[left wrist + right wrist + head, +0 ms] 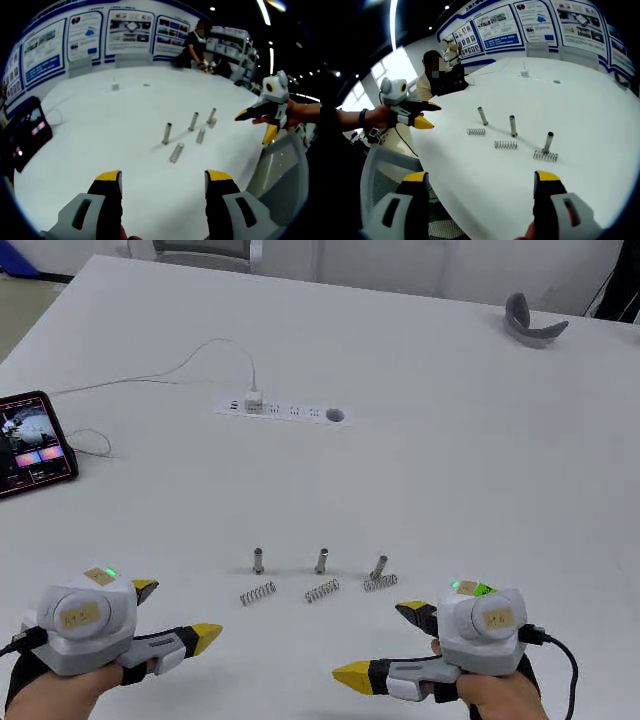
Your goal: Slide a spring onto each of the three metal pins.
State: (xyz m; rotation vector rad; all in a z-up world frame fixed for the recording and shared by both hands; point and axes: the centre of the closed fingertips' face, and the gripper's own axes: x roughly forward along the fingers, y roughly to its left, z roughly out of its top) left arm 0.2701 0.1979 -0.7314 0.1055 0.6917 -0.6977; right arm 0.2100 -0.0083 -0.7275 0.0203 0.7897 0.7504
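Three short metal pins stand upright in a row on the white table: left pin (258, 560), middle pin (321, 560), right pin (379, 567). In front of each lies a loose spring: (258, 593), (322, 590), (380, 583); the right spring touches its pin's base. My left gripper (178, 612) hovers open near the table's front left, short of the left spring. My right gripper (380, 643) is open at the front right, just before the right spring. The left gripper view shows the pins (167, 133) and a spring (176, 152) ahead of my own open left gripper (163, 177). The right gripper view has them (512, 125) (505, 144) beyond the right gripper (481, 177).
A white power strip (280, 408) with a plugged charger and cable lies behind the pins. A tablet (30, 443) rests at the left edge, a grey curved object (533, 325) at the far right. A mesh chair (385, 180) stands by the table's near edge.
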